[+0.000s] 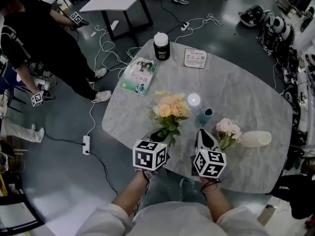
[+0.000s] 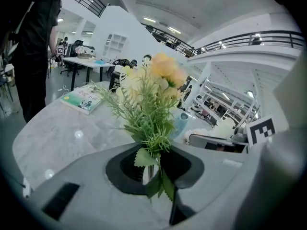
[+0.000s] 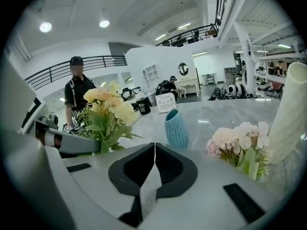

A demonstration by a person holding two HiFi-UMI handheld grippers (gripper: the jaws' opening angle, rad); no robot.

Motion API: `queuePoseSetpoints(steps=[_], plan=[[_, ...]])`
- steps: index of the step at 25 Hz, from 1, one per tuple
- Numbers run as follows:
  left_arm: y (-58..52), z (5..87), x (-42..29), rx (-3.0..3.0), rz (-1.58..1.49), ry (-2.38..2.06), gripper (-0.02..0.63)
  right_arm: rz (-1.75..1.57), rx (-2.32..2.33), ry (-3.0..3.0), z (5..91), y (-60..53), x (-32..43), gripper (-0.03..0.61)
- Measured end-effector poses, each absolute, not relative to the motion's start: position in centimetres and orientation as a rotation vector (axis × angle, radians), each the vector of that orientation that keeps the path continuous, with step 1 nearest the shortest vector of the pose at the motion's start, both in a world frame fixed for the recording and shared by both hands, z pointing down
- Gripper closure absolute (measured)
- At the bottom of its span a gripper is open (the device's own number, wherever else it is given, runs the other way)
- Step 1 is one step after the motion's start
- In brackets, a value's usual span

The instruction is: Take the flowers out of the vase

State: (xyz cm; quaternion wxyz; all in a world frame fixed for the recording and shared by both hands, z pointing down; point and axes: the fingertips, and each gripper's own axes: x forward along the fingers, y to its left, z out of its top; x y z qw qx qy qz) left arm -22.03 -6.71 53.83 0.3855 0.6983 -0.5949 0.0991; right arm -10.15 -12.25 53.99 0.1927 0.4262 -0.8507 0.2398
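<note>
A yellow bouquet with green leaves is held over the marble table, and my left gripper is shut on its stem. In the left gripper view the stem runs down between the black pads of that gripper, and the blooms fill the middle. A small blue vase stands empty just right of the bouquet. My right gripper is shut with nothing in it, short of the blue vase. Pale pink flowers sit on the table beside a tall white vase.
A book, a black cup with a white lid and a printed card lie at the table's far side. A person in black stands at the left. Cables and a power strip lie on the floor.
</note>
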Motion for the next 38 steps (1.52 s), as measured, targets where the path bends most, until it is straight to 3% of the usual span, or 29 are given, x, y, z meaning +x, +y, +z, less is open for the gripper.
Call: queuePoseSetpoints(steps=[28,38], plan=[[-10.0,59.9,-21.8,1.731,0.245,-1.363,0.54,0.771,1.241,-2.301,57.7,-14.0,-10.7,0.568],[-9.2,58.3,-22.3,1.749,0.216,-1.362,0.509,0.765,1.285,-2.322,55.8,-13.3,-10.7,0.568]])
